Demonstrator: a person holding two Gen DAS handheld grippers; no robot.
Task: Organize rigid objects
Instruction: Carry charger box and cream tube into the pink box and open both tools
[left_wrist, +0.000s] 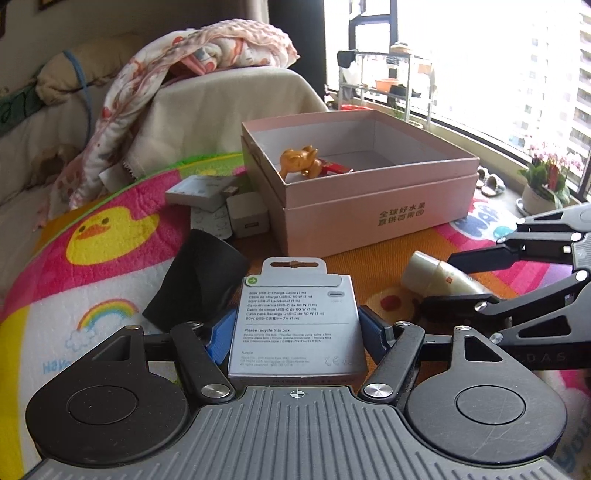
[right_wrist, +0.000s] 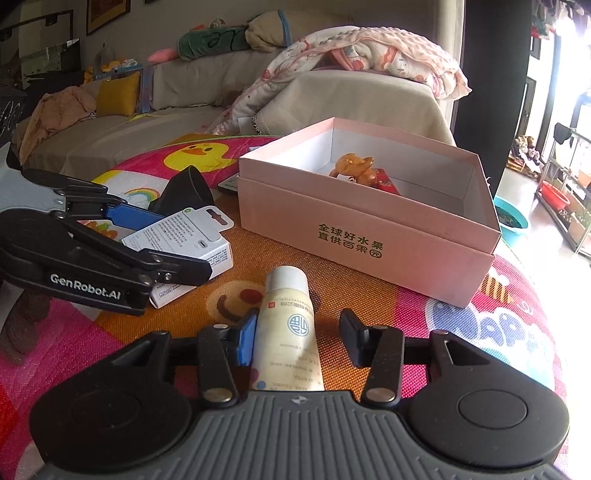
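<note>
My left gripper (left_wrist: 297, 325) is shut on a white USB-C cable box (left_wrist: 297, 325), its blue pads pressed on both sides; the box also shows in the right wrist view (right_wrist: 177, 240). My right gripper (right_wrist: 301, 332) is open around a cream tube (right_wrist: 286, 332) that lies on the mat; the left pad touches it and the right finger stands apart. The tube also shows in the left wrist view (left_wrist: 436, 275). A pink open box (left_wrist: 373, 192) (right_wrist: 369, 229) ahead holds a gold figurine (left_wrist: 299, 162) (right_wrist: 352, 166) and a red item (right_wrist: 388, 182).
A black pouch (left_wrist: 199, 280) (right_wrist: 181, 192) lies left of the cable box. A white charger (left_wrist: 245, 219) and small white boxes (left_wrist: 195, 192) sit left of the pink box. A sofa with blankets (left_wrist: 184, 74) is behind. A colourful play mat (right_wrist: 480, 325) covers the surface.
</note>
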